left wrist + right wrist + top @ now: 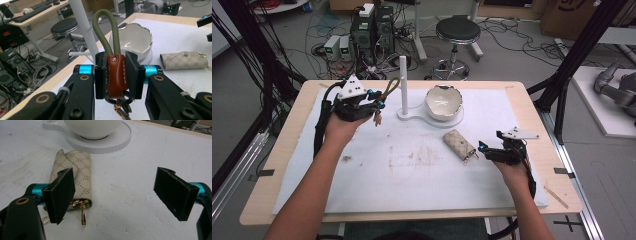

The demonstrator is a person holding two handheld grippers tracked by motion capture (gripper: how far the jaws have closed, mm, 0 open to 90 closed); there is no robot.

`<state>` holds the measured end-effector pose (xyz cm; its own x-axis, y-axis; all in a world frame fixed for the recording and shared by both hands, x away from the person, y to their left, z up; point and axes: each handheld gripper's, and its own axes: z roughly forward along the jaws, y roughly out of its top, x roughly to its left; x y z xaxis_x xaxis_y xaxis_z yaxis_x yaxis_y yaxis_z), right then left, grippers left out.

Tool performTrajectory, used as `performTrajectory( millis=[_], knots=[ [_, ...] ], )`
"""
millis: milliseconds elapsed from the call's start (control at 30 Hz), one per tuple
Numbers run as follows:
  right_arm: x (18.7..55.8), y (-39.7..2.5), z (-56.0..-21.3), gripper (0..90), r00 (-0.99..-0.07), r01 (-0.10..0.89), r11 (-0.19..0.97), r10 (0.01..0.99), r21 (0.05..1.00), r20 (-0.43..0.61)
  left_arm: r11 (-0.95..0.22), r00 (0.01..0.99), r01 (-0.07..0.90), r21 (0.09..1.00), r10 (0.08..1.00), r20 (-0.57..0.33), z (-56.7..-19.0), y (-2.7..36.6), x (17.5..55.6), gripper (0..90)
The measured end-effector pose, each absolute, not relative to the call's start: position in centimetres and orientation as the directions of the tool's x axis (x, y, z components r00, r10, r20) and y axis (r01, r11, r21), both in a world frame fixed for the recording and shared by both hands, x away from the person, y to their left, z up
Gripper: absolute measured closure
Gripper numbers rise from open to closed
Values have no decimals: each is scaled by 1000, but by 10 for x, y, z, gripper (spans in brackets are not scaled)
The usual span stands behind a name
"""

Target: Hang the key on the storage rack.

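Key strap (115, 72) is clamped by its brown leather tab in the left gripper (116, 75), just left of the white post (403, 82); its green loop should be kept upright for threading over the post. Right gripper (120, 192), jaws apart, is held by the patterned pouch (72, 180), right of the post.

The white post (403, 82) and bowl (443, 101) on their stand (432, 118) block the counter's (512, 90) far middle; the beige key pouch (459, 144) lies right of centre. The near mat (412, 185) is open.
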<state>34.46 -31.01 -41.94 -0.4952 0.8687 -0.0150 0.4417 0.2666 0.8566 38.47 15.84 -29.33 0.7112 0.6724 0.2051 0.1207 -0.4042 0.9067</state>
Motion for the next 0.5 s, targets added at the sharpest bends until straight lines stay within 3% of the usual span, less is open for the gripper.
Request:
performTrajectory(
  millis=[500],
  knots=[
    [346, -313, -421, 176, -492, 445, 262, 870, 856, -10, -420, 699, 145, 896, 684, 207, -293, 139, 406, 714]
  ],
)
